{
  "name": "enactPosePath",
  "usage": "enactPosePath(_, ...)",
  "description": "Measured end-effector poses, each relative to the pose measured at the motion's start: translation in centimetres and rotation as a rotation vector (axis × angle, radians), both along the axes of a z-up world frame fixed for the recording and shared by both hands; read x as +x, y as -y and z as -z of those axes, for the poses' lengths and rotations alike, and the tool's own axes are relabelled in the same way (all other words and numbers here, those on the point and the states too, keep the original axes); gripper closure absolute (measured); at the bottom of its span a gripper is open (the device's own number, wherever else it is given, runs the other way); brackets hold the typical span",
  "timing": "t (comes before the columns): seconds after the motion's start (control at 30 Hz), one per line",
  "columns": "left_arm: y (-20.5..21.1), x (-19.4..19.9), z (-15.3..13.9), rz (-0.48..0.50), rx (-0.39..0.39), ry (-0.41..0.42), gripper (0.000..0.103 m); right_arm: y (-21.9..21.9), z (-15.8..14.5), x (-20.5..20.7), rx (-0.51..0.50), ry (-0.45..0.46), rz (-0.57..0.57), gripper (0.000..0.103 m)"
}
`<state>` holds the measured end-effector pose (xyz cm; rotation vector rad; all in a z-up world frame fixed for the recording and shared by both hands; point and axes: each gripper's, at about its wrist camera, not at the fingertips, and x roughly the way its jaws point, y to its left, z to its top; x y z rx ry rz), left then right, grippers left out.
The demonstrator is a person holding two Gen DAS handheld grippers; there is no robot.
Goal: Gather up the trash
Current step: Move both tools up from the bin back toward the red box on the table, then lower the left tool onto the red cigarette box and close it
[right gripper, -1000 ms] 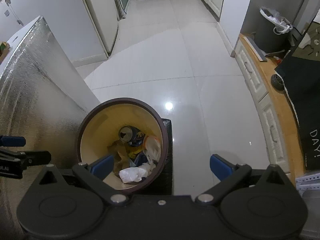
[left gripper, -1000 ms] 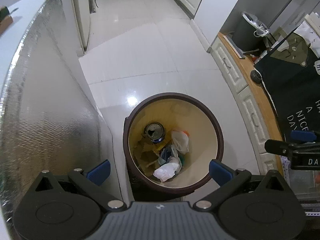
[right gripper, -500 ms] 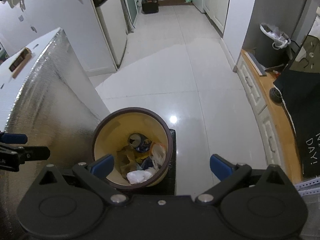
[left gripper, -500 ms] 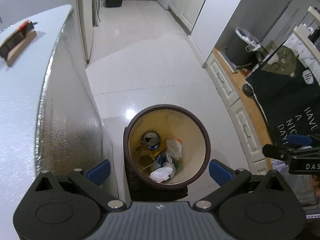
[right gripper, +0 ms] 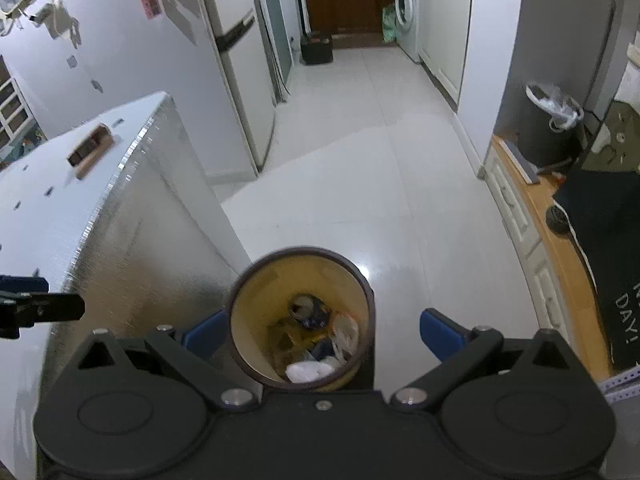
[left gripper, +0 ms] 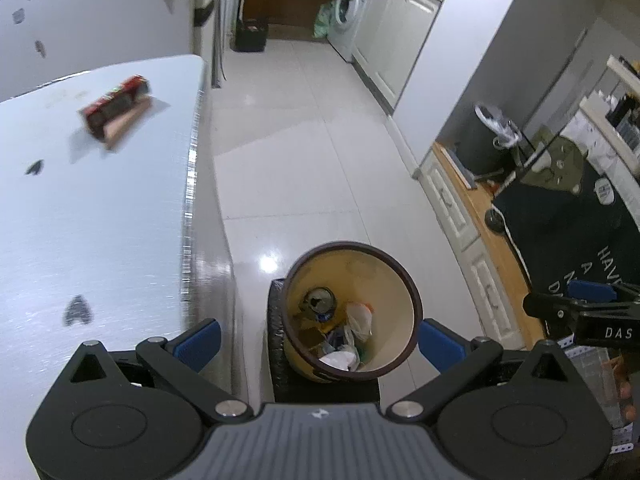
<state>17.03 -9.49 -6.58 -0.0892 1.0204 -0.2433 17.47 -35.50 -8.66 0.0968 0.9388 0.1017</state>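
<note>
A round bin with a dark brown rim (left gripper: 412, 292) (right gripper: 248, 280) stands on the floor below both grippers. It holds a drink can (left gripper: 320, 300) (right gripper: 308, 308), crumpled white paper (left gripper: 338, 358) (right gripper: 308, 370) and other wrappers. My left gripper (left gripper: 318, 340) is open and empty, high above the bin. My right gripper (right gripper: 320, 330) is open and empty, also above it. A red and tan box (left gripper: 116, 110) (right gripper: 90, 150) lies on the white table top (left gripper: 80, 220) (right gripper: 52, 196) to the left.
The table has a silvery foil side (right gripper: 140, 248) next to the bin. A fridge (right gripper: 240, 60), a washing machine (right gripper: 406, 4), white cabinets, a lined grey bin (right gripper: 548, 120) and a low wooden shelf with a black cloth (left gripper: 568, 232) border the white tile floor (left gripper: 304, 152).
Both grippers have risen and tilted up. The bin looks smaller and lower in both views, and the table top with the box has come into view.
</note>
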Motion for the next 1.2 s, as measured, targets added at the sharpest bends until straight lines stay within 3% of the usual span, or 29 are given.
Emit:
enactPosePath(0.6,-12.0,-0.6,-3.8,-0.106,-0.03,0.121,0.0,-11.8,-3.8,1.3,0.004,0.119,-0.126,0.0)
enactPosePath(0.87,-18.4,2.1,-5.0,-0.109,-0.049,0.204,0.0,-17.8,-4.7,4.1,0.022,0.166,-0.158,0.0)
enactPosePath(1.2,-23.8,8.3,-4.8,-0.011,-0.065,0.282,0.0,-25.2,-4.9,8.2,0.034,0.205,-0.214,0.0)
